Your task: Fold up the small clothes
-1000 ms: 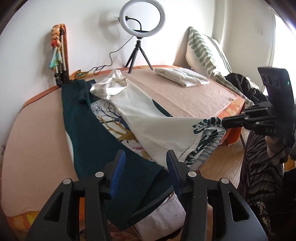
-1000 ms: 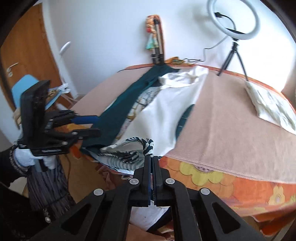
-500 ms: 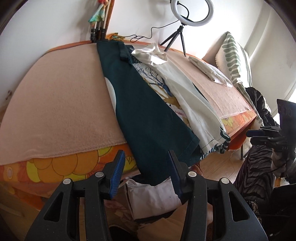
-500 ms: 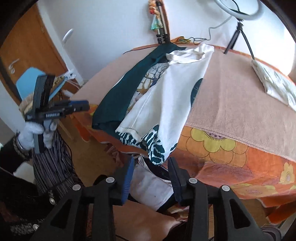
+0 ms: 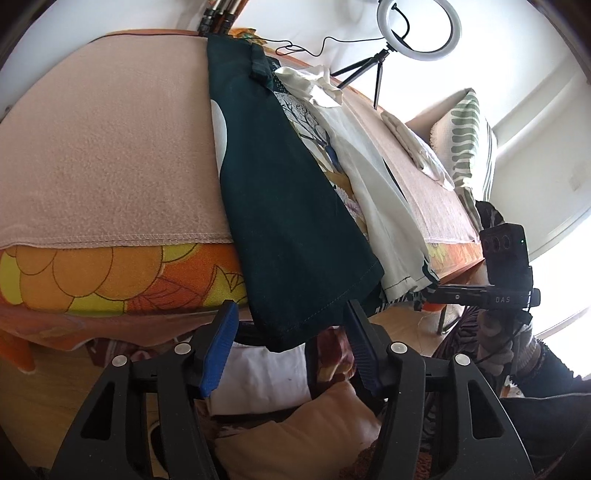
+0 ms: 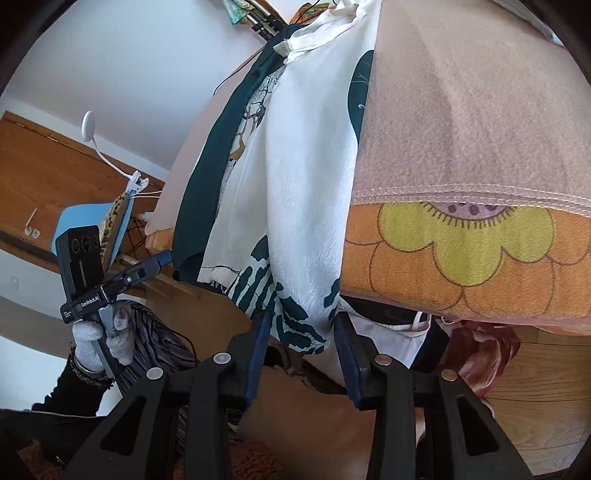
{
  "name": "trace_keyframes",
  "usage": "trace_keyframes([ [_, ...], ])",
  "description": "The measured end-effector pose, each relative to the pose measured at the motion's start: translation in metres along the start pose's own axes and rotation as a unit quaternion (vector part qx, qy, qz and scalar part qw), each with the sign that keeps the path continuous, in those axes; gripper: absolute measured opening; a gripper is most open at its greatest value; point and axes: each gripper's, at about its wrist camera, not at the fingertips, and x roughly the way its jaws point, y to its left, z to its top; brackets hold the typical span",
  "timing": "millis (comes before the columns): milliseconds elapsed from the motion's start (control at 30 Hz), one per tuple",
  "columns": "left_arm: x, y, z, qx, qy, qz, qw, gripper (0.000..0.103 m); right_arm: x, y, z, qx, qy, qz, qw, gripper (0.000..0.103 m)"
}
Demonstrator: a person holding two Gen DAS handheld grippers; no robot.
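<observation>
Bedding filled the scene: a pink fleece blanket [image 5: 110, 147] covered a flowered mattress [image 5: 110, 273], with a ring light [image 5: 419, 31] at the far edge. A long garment lay across the bed, its long axis running away from both grippers and its hem overhanging the near edge. The dark green panel [image 5: 288, 221] hung between the opening jaws of the left gripper [image 5: 290, 347], untouched. The white printed panel [image 6: 295, 206] dangled between the closing jaws of the right gripper [image 6: 299, 347], not yet pinched. Each hand sat just below its own corner; open room lay beneath the hem.
</observation>
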Motion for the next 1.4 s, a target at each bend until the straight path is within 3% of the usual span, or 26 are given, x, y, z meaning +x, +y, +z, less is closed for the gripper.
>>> trace_keyframes([
  [33, 0.002, 0.003, 0.001, -0.012, 0.005, -0.008, 0.9999, 0.052, 0.002, 0.001, 0.001, 0.001, 0.0, 0.006, 1.0, 0.029],
  [100, 0.006, 0.006, -0.001, -0.029, 0.012, -0.022, 0.9993, 0.026, 0.003, 0.003, 0.001, 0.002, -0.001, 0.022, 1.0, 0.018],
  [133, 0.008, 0.006, -0.002, -0.028, 0.015, -0.023, 0.9992, 0.006, 0.003, 0.005, 0.001, 0.001, -0.001, 0.03, 1.0, 0.014],
  [167, 0.008, 0.004, -0.003, -0.022, 0.013, -0.023, 0.9994, 0.001, 0.003, 0.008, 0.001, -0.002, 0.0, 0.034, 0.999, 0.007],
  [200, 0.006, 0.002, -0.003, -0.016, 0.009, -0.024, 0.9995, 0.001, 0.002, 0.011, 0.001, -0.006, 0.0, 0.033, 0.999, 0.002],
  [333, -0.014, -0.007, 0.001, 0.007, -0.014, -0.021, 0.9996, 0.001, -0.018, 0.03, 0.001, -0.028, -0.019, 0.022, 0.999, 0.001],
  [433, -0.02, -0.009, 0.001, 0.045, -0.012, 0.038, 0.9982, 0.001, -0.033, 0.035, 0.0, -0.04, -0.032, 0.008, 0.999, 0.001],
  [533, -0.017, -0.006, -0.002, 0.05, 0.015, 0.062, 0.9967, 0.003, -0.028, 0.034, -0.006, -0.062, -0.009, -0.041, 0.997, 0.011],
  [600, -0.022, -0.016, -0.003, 0.078, 0.008, 0.089, 0.9929, 0.011, -0.027, 0.033, -0.009, -0.06, -0.002, -0.035, 0.998, 0.034],
  [667, -0.03, -0.032, -0.006, 0.116, -0.02, 0.109, 0.9871, 0.011, -0.032, 0.032, -0.01, -0.071, -0.017, -0.046, 0.996, 0.037],
  [733, -0.032, -0.053, -0.007, 0.149, -0.034, 0.094, 0.9838, 0.012, -0.036, 0.03, -0.01, -0.074, -0.024, -0.055, 0.995, 0.037],
  [833, -0.017, -0.097, -0.011, 0.234, -0.042, 0.083, 0.9677, 0.031, -0.036, 0.024, -0.006, -0.069, -0.026, -0.057, 0.996, 0.037],
  [933, 0.009, -0.13, -0.012, 0.289, -0.031, 0.063, 0.9548, 0.031, -0.037, 0.022, -0.005, -0.066, -0.03, -0.056, 0.996, 0.037],
  [1067, 0.042, -0.156, -0.014, 0.35, -0.012, 0.065, 0.9343, 0.031, -0.041, 0.019, -0.006, -0.069, -0.036, -0.055, 0.995, 0.037],
  [1233, 0.071, -0.167, -0.014, 0.395, 0.007, 0.096, 0.9135, 0.031, -0.047, 0.013, -0.008, -0.066, -0.043, -0.049, 0.996, 0.036],
  [1333, 0.082, -0.175, -0.02, 0.438, 0.0, 0.13, 0.8894, 0.031, -0.048, 0.008, -0.008, -0.062, -0.047, -0.043, 0.996, 0.037],
  [1400, 0.09, -0.177, -0.022, 0.451, -0.005, 0.151, 0.8796, 0.031, -0.047, 0.006, -0.007, -0.06, -0.047, -0.039, 0.996, 0.037],
])
